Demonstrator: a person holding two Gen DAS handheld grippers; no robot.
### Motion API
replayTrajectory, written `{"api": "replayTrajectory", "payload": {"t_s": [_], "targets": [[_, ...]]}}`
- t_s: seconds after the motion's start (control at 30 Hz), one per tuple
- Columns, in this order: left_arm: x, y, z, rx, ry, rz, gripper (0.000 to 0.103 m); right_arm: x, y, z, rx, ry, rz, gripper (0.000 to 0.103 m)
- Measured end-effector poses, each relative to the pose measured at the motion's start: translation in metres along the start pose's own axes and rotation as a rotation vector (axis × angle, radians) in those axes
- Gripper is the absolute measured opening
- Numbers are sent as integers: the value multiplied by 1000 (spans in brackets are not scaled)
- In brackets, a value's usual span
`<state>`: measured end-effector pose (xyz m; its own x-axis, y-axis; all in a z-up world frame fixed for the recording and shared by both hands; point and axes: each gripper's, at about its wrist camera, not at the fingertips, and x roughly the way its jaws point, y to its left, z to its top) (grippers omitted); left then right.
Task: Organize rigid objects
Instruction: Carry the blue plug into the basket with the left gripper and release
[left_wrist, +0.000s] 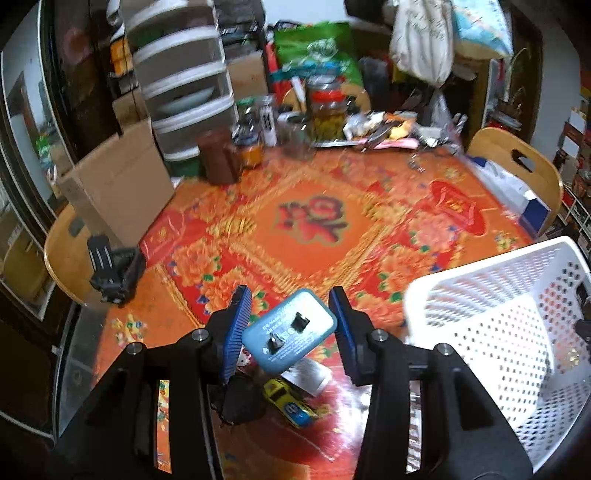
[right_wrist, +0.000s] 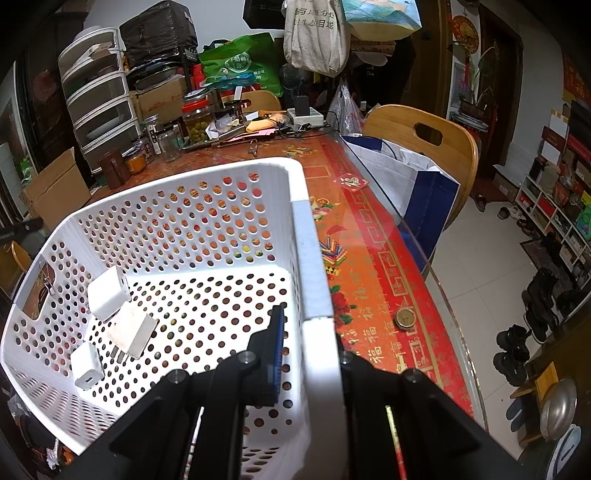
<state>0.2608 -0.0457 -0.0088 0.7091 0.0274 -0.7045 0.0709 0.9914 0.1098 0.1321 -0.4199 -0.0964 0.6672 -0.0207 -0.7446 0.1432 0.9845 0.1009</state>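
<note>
While clamped, blue charger sits between left tool pads.

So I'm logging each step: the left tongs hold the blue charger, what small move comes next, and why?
Probably carry the blue charger right, over the white basket. It sits pinched in the left tongs, three white chargers already lie inside, and the right tongs grip the wall.
</note>
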Motion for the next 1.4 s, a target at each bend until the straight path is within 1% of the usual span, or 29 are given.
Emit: {"api": "replayTrajectory", "payload": {"t_s": [0.1,0.23,0.4,0.47,0.53,0.63,0.83,1.2,1.4], "targets": [[-27,-17,4,33,-35,-12,41,0,0,0,0,0,1,10],[-53,-49,4,83,-54,-34,41,0,0,0,2,-1,2,10],[-74,-93,-4,130,-67,-95,41,0,0,1,3,-4,7,10],[-76,-107,-7,153,-60,-108,41,0,0,0,1,-4,6,10],[-74,-121,-10,172,-43,-124,41,0,-1,0,-3,-3,5,10],[-68,-137,-12,198,-24,-124,41,0,-2,-1,-5,-4,8,10],[-39,-148,-13,236,37,-128,41,0,-3,-1,-5,-5,11,10],[-21,-181,-21,320,83,-113,41,0,-2,-1,-6,-5,11,11],[-2,-197,-28,375,158,-110,41,0,-2,-1,-6,-5,11,11]]}}
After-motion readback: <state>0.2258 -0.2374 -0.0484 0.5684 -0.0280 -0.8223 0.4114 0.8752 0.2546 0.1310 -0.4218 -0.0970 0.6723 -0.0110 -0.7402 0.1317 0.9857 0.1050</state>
